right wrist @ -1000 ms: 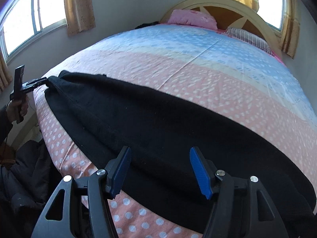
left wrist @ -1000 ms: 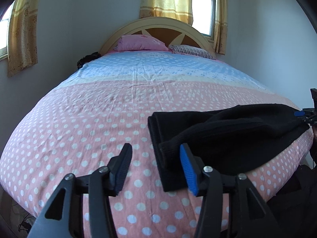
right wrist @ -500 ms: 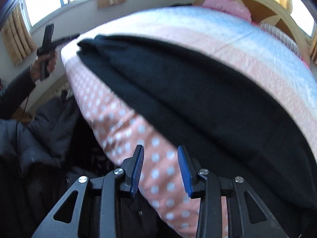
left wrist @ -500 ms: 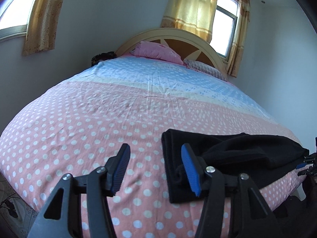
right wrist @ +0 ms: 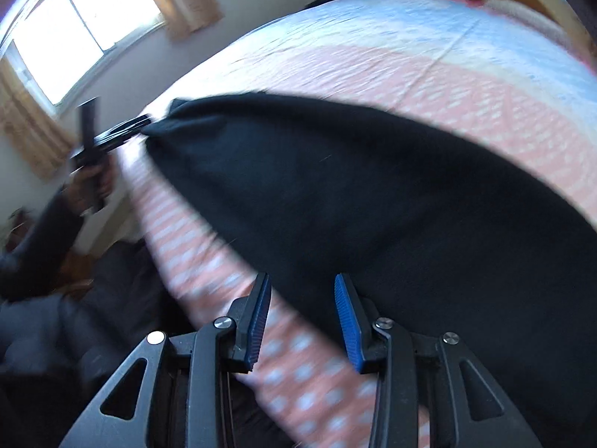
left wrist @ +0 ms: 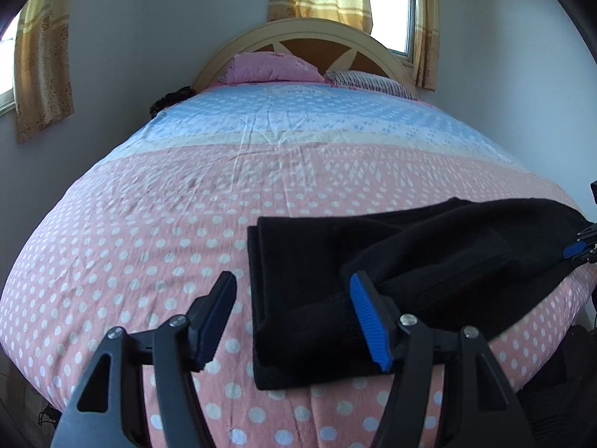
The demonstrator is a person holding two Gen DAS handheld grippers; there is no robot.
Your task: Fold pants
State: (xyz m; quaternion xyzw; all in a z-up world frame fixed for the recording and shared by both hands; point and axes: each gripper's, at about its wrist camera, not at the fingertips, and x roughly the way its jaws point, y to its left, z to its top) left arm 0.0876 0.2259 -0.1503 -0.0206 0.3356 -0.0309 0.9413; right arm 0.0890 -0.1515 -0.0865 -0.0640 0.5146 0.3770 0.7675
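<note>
Black pants (left wrist: 429, 276) lie along the near edge of a pink polka-dot bed, folded lengthwise, one end close in front of my left gripper. My left gripper (left wrist: 294, 317) is open and empty, its right finger beside the pants' end. In the blurred right wrist view the pants (right wrist: 373, 201) spread across the bed edge. My right gripper (right wrist: 302, 321) is open with a medium gap, just before the pants' near edge. The left gripper also shows there at the pants' far end (right wrist: 112, 138); the right one shows at the left view's right edge (left wrist: 582, 246).
The bed (left wrist: 186, 224) has a pink and blue sheet, a pink pillow (left wrist: 272, 67), a striped pillow (left wrist: 373, 82) and a curved headboard. Dark clothing (right wrist: 74, 298) lies below the bed edge. Curtained windows stand on the walls.
The left gripper has swung back toward the pants' end and sits closer to it. The right gripper has opened wider than half a second ago and moved along the bed edge.
</note>
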